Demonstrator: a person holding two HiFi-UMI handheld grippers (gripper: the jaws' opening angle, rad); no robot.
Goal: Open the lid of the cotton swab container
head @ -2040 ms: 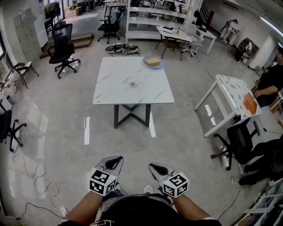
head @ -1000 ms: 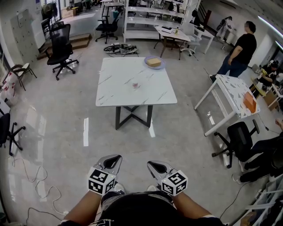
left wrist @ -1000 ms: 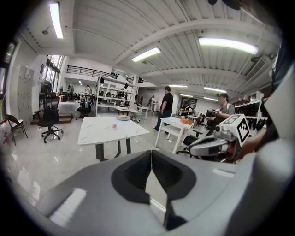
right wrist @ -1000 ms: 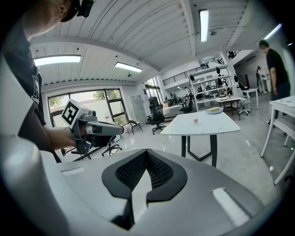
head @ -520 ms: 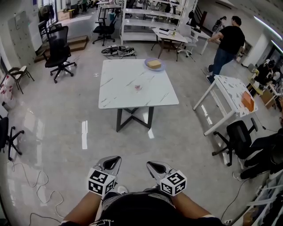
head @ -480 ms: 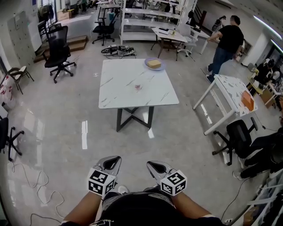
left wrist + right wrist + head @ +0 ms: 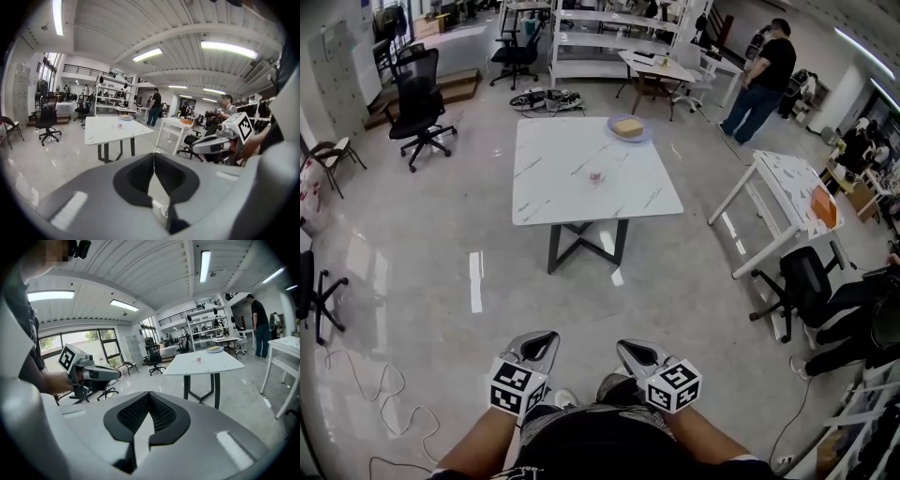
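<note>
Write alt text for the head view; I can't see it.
The left claw and right claw, both shut and empty, are held low at the bottom of the frame, far short of a white marble table ahead. A small container sits near the table's middle; a plate lies at its far edge.

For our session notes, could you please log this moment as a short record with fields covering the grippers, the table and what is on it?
left gripper: shut, empty, low by the person's body
right gripper: shut, empty, beside the left
table: white marble-patterned square table, well ahead across the floor
on table: small pinkish cotton swab container near the centre; pale round plate with a tan block at the far edge
container state: too small to tell whether open
stage: container untouched
</note>
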